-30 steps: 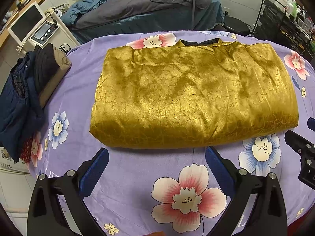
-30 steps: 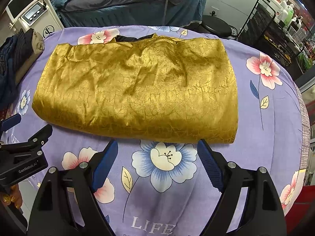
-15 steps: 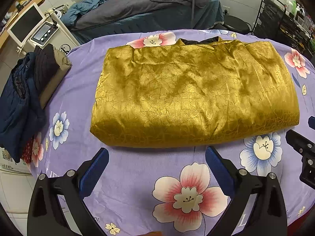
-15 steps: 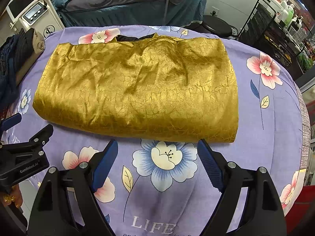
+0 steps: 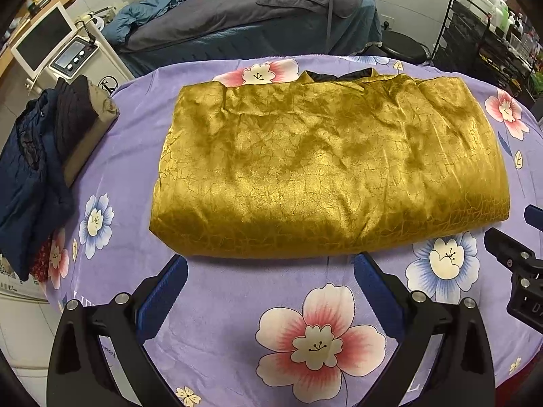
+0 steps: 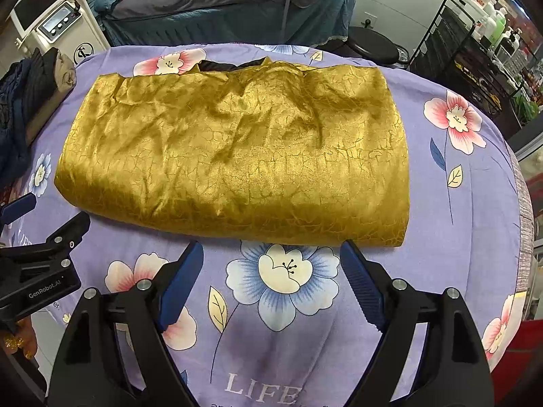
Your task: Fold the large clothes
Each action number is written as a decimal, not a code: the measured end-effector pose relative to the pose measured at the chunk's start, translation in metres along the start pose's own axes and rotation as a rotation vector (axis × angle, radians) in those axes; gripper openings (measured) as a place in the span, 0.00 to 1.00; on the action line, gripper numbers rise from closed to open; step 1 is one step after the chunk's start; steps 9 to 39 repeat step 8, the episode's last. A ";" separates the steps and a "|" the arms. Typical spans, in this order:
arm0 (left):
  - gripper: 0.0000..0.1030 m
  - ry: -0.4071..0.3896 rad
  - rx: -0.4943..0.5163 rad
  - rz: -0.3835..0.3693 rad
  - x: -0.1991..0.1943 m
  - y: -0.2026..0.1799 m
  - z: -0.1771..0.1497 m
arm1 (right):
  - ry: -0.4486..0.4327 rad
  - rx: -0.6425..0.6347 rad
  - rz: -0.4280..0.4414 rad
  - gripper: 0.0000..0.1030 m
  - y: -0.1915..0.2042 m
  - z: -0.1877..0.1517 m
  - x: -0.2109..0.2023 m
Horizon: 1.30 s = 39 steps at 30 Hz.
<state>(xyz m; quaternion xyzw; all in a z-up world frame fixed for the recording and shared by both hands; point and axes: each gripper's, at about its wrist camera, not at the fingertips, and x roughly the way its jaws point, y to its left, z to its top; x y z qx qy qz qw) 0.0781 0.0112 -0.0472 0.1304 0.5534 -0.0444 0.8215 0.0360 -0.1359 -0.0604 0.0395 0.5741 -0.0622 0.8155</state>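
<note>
Purple floral sheet bare up front; gold garment lies folded mid-table, unchanged over the last second. Your left gripper and right gripper hover released, empty. Fold looks near done.

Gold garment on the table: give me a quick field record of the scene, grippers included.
garment: gold garment, folded into a rectangle, flat on floral sheet
collar: dark lining shows at far edge
left gripper: open, empty, just short of near edge
right gripper: open, empty, near the garment's right corner
other: dark clothes pile at left
</note>
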 end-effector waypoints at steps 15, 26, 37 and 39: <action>0.94 0.019 -0.011 -0.020 0.002 0.001 0.000 | 0.000 -0.001 0.000 0.80 0.001 0.000 0.001; 0.94 0.019 -0.011 -0.020 0.002 0.001 0.000 | 0.000 -0.001 0.000 0.80 0.001 0.000 0.001; 0.94 0.019 -0.011 -0.020 0.002 0.001 0.000 | 0.000 -0.001 0.000 0.80 0.001 0.000 0.001; 0.94 0.019 -0.011 -0.020 0.002 0.001 0.000 | 0.000 -0.001 0.000 0.80 0.001 0.000 0.001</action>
